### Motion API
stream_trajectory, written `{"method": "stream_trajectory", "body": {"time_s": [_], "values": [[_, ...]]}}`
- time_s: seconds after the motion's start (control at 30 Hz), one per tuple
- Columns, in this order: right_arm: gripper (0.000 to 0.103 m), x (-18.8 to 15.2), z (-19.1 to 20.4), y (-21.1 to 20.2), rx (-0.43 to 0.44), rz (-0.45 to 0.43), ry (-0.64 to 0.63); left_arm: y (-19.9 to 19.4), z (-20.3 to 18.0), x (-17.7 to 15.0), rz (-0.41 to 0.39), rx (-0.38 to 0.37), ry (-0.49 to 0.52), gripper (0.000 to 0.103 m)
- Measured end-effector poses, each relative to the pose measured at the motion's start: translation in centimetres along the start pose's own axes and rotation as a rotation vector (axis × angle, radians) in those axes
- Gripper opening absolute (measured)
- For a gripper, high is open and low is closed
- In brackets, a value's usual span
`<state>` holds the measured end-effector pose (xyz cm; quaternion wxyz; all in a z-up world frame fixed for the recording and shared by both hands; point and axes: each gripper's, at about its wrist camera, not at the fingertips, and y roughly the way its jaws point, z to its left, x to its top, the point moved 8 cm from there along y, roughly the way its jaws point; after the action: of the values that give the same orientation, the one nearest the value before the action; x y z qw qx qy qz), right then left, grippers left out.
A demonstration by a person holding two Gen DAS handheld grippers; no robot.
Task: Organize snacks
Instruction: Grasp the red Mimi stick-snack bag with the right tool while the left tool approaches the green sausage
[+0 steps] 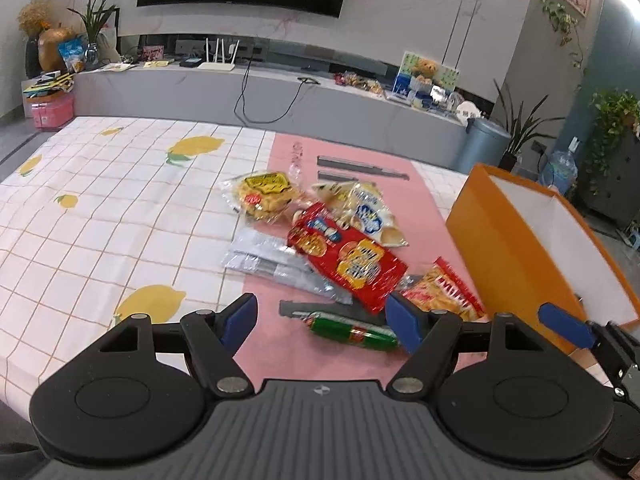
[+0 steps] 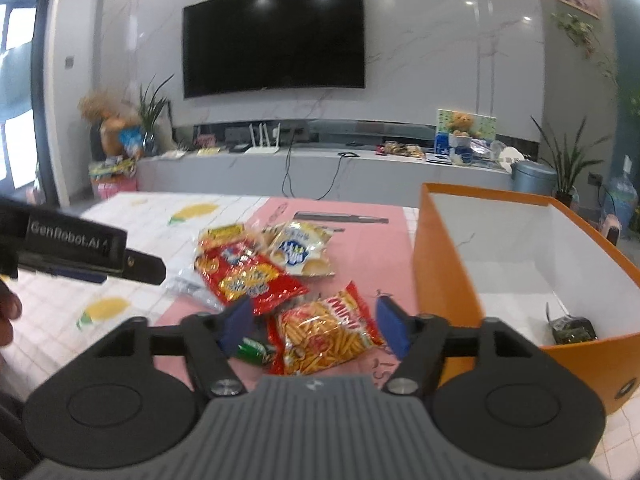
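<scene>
Snack packs lie in a heap on the pink mat: a red bag (image 1: 348,256), a yellow bag (image 1: 266,196), a white-and-blue bag (image 1: 366,212), silver packets (image 1: 272,264) and a fries bag (image 1: 444,292). My left gripper (image 1: 320,316) stands open just above a green sausage (image 1: 352,332). My right gripper (image 2: 314,322) is open too, hovering over the fries bag (image 2: 324,332), its pads clear of it. To the right stands an orange box (image 2: 444,280) with a dark packet (image 2: 572,328) inside.
A checked lemon-print cloth (image 1: 100,208) covers the table left of the mat. Two dark flat bars (image 1: 360,164) lie at the mat's far end. A blue finger (image 1: 564,324) of my right gripper shows beside the box. A person's hand (image 2: 8,312) is at the left edge.
</scene>
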<state>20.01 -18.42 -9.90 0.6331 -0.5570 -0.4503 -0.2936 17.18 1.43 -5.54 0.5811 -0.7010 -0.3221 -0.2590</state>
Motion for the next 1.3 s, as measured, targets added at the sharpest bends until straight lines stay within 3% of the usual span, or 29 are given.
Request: {"method": "stream_trajectory", "body": {"time_s": [0.2,0.47,0.6,0.73,0.87,1.0,1.3], "values": [[0.1,-0.3,-1.3,3.0,-0.087,0.038,-0.025,1.2,1.3,-0.7,0.06,0.0,-0.032,0.086],[0.1,-0.2,-0.8,5.8,-0.12,0.036,-0.14,1.6,1.9,-1.3,0.085,0.012,-0.038,0.086],[0.1,-0.4,0.8,6.7,-0.075,0.014,-0.212,1.7,1.5,-1.6,0.088,0.011,-0.012,0.086],[0.1,-1.3,1.9,7.9,-0.105,0.052,-0.316,2.0,1.1,-1.9,0.089,0.023,0.017,0.086],[0.1,-2.1,1.6,9.6,-0.094,0.11,-0.29,2.4,0.8,-2.4,0.111,0.012,0.01,0.086],[0.1,-2.1,0.7,10.5,-0.094,0.105,-0.251,2.6,0.4,-2.8,0.119,0.009,0.032,0.086],[0.1,-2.5,-0.6,12.0,-0.008,0.114,-0.09,3.2,0.4,-3.4,0.143,0.01,0.034,0.086]]}}
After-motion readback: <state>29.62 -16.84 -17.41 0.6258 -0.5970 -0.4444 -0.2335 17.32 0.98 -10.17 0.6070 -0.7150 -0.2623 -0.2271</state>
